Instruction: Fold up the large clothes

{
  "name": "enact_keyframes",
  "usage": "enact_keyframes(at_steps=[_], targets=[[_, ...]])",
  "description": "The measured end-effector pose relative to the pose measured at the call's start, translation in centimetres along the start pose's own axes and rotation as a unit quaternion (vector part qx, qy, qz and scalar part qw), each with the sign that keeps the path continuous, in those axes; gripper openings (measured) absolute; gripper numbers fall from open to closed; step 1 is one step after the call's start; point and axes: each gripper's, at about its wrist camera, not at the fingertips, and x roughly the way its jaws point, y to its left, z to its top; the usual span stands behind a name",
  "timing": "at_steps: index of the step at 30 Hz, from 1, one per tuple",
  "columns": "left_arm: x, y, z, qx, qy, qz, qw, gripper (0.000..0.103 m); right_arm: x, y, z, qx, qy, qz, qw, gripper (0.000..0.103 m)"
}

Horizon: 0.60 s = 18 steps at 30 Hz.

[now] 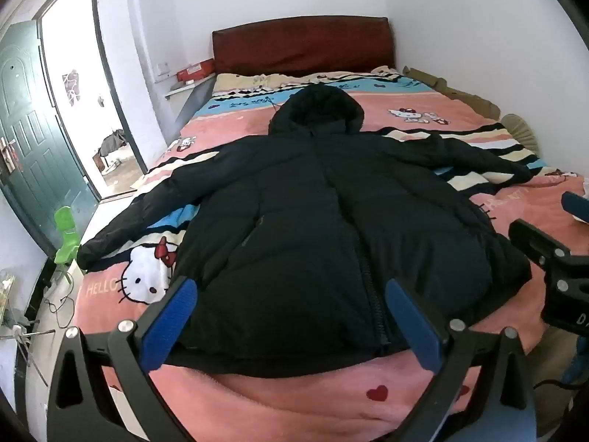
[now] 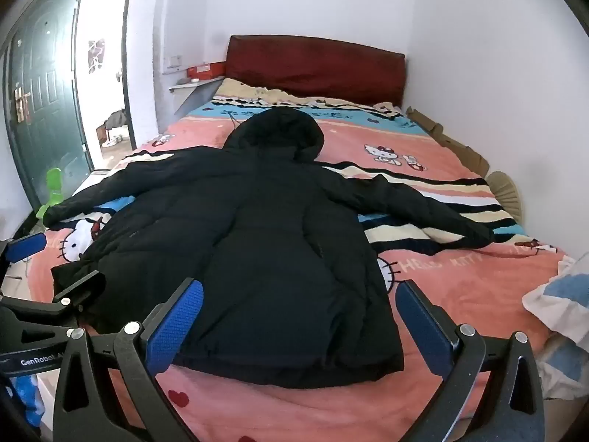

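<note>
In the left wrist view, a black puffy hooded jacket [image 1: 331,221] lies flat on a pink cartoon-cat blanket [image 1: 294,397] covering the bed, front up, zipper closed, hood toward the dark red padded headboard [image 1: 302,44] and both sleeves spread out to the sides. The left gripper [image 1: 291,294], with 2 blue-padded fingers [image 1: 173,324], is spread wide above the jacket's hem and grasps nothing. The right gripper [image 1: 545,235] shows at the right edge, beside the jacket's lower corner. A dark green door [image 1: 33,129] stands open at left, with a bright green plastic chair [image 1: 66,239] near it.

In the right wrist view, the jacket [image 2: 257,239] again lies spread on the blanket [image 2: 460,287]. The right gripper [image 2: 300,305] hangs with its fingers wide apart over the hem's right part, holding nothing. The left gripper [image 2: 51,261] shows at the left edge, also spread. A white and blue pillow [image 2: 559,302] sits at right.
</note>
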Motion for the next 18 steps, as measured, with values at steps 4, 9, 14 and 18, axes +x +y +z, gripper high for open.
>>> enact_keyframes(at_steps=[4, 9, 14, 18], targets=[[0.0, 0.0, 0.0, -0.001, -0.003, -0.001, 1.0000, 0.103, 0.0, 0.0, 0.0, -0.002, 0.002, -0.001, 1.000, 0.103], [-0.1, 0.0, 0.0, -0.001, -0.005, 0.002, 1.0000, 0.103, -0.1, -0.1, 0.1, -0.004, -0.001, -0.002, 1.000, 0.102], [-0.5, 0.0, 0.7, 0.002, -0.005, 0.008, 1.0000, 0.103, -0.6, -0.1, 0.2, -0.013, 0.005, 0.002, 1.000, 0.102], [-1.2, -0.2, 1.0, -0.003, -0.009, 0.012, 0.9999, 0.103, -0.4, 0.1, 1.0, -0.023, 0.009, 0.001, 1.000, 0.102]])
